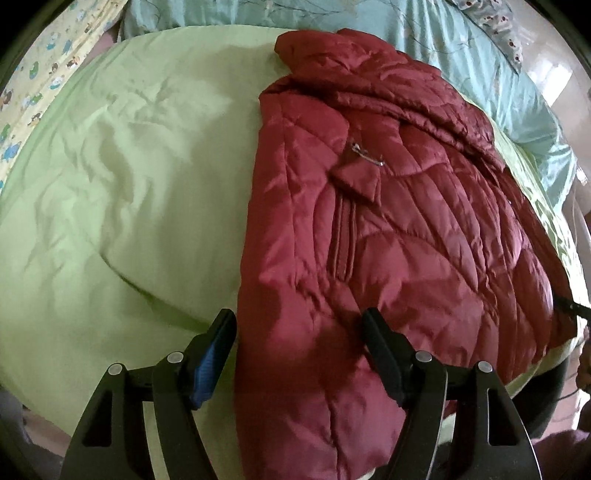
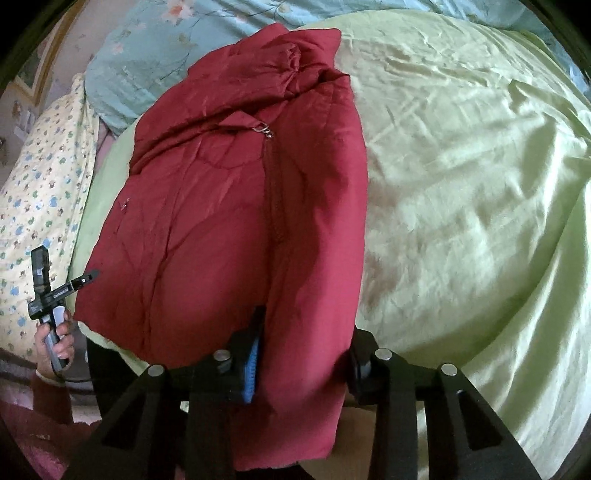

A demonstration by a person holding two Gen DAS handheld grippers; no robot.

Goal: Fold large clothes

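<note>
A dark red quilted puffer jacket (image 1: 373, 229) lies folded lengthwise on the light green bedsheet (image 1: 122, 192), collar toward the blue floral pillows (image 1: 258, 14). The left gripper (image 1: 299, 350) is spread wide over its hem; the right gripper (image 2: 306, 354) pinches the hem.

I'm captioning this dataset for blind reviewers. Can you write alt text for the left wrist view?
A dark red quilted puffer jacket lies on a wrinkled pale green bedsheet, its near edge between the open black fingers of the left gripper. Light blue floral bedding lies beyond it.
</note>
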